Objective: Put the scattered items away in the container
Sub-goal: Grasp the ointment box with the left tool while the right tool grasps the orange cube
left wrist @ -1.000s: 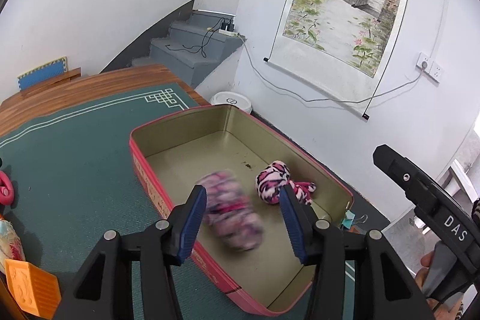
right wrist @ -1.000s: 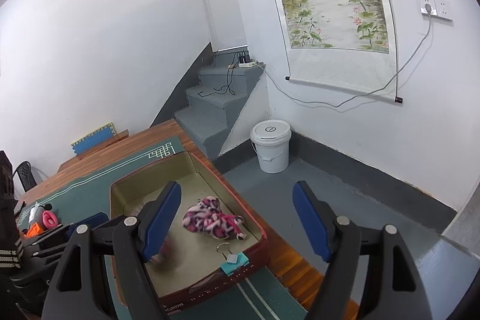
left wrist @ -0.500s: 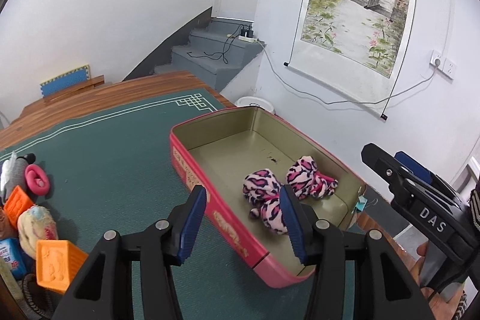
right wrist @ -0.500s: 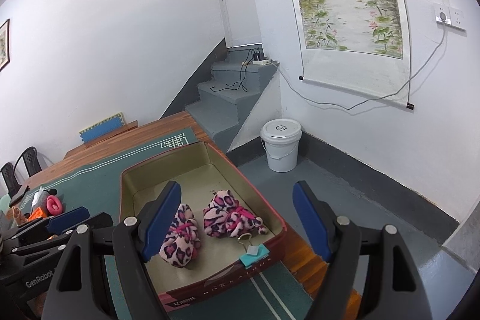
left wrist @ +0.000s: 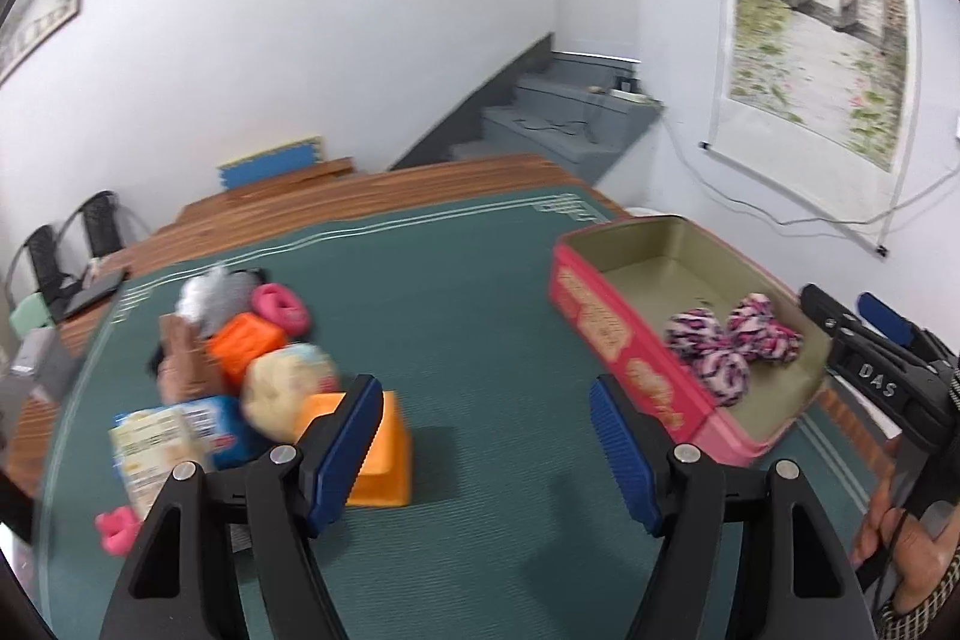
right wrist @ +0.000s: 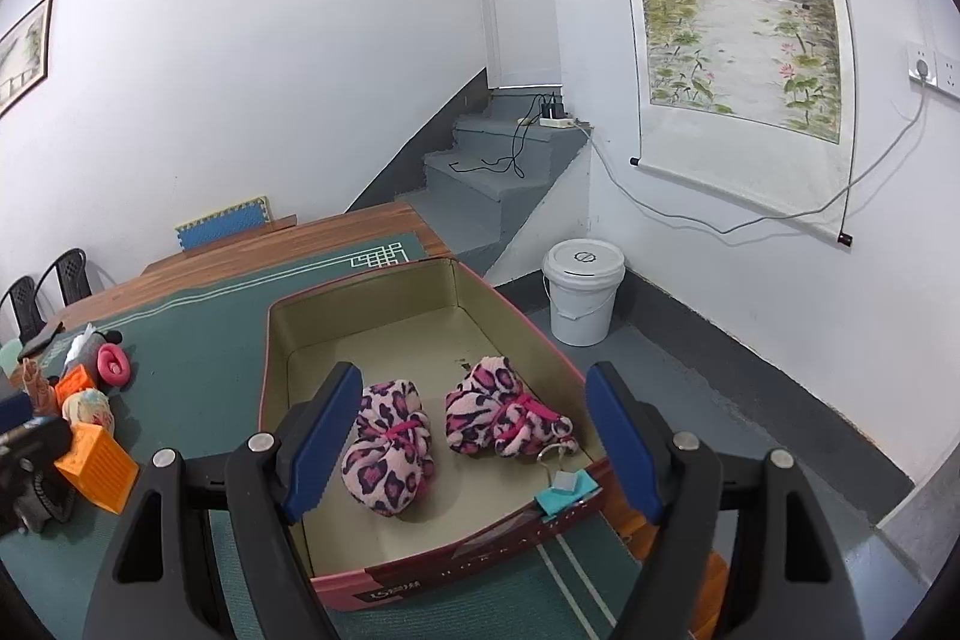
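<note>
Change: second leopard slipper [right wrist: 389, 441] had landed in tin [right wrist: 360, 304]; left gripper [left wrist: 486, 445] swung away, spread, empty.
Right gripper [right wrist: 471, 439]: spread, empty.
Outstanding: toy pile [left wrist: 252, 358] left of tin.

on the counter [left wrist: 456, 340] a mat carries the tin box [right wrist: 288, 340] at its right end, two rolled plush bundles [right wrist: 390, 448] side by side inside it. well apart to the left lies a cluster of toys [left wrist: 252, 370], blocks nearest the front.

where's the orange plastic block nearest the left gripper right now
In the left wrist view the orange plastic block sits on the green mat, behind the left gripper's left finger, beside a pale fuzzy ball.
</note>
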`<state>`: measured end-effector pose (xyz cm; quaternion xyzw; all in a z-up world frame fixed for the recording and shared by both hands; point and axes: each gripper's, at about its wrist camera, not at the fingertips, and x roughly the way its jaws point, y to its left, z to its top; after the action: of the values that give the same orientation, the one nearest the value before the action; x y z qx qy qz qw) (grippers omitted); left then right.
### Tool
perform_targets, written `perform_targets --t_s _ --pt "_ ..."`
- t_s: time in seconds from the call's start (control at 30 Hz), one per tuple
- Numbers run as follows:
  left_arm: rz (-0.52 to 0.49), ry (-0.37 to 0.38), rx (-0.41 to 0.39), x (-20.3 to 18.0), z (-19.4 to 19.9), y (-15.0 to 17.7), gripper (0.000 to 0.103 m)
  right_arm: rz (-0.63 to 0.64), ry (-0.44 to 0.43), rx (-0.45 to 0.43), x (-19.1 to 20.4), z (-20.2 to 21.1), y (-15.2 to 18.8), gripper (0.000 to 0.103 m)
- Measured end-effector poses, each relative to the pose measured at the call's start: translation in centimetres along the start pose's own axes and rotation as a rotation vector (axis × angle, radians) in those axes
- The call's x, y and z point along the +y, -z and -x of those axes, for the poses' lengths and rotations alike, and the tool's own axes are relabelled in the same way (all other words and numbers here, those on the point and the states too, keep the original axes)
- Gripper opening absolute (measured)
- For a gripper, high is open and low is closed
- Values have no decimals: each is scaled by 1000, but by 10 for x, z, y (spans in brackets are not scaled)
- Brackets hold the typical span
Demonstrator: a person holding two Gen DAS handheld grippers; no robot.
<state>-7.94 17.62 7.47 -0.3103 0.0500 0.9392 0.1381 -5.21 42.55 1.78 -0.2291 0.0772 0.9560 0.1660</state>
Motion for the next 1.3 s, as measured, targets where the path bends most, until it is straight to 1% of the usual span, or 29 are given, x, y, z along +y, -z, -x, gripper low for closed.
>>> perform_targets --t_s 0.13,0.2,0.27,0.4,0.57,0.77,0.83,0.87,0.9,0.93,0.97,1.0,1.07,1.13,1.2,1.3 --pt "62 -132 -11 33 10 12 74 25 8 4 6 -4 4 80" --pt "103 -196 -16 51 14 19 76 36 13 5 8 -6 6 80" --pt "138 -227 -11 65 15 24 79 47 18 4 10 -7 8 80" --pt "206 -288 -1 93 16 34 79 76 30 1 17 -9 12 80" --pt "249 -347 3 113 12 40 79 121 38 -12 27 -9 16 80" --pt "257 -335 45 121 -10 44 79 157 48 -31 35 -9 19 80" --pt "271 -313 61 125 -16 46 79 170 54 -47 38 -7 20 80" --pt "279 -302 69 127 -19 47 75 178 60 -59 40 -5 20 80" --pt "286 -291 77 129 -22 47 56 186 65 -71 43 -3 20 80" --pt "303 -269 103 134 -24 48 55 193 71 -84 45 -1 20 80" --pt "315 -251 110 137 -23 49 55 198 63 -86 49 3 18 80" --pt "316 -242 110 139 -19 50 55 199 36 -70 56 6 15 80" --pt "294 -248 93 142 -6 53 52 201 -20 -39 68 13 10 80" --pt "284 -245 74 145 7 55 52 219 -83 -31 92 21 4 80" --pt "295 -224 56 152 18 59 51 257 -140 -40 124 32 3 80" --pt "310 -198 38 163 34 64 51 323 -250 -1 180 38 12 80"
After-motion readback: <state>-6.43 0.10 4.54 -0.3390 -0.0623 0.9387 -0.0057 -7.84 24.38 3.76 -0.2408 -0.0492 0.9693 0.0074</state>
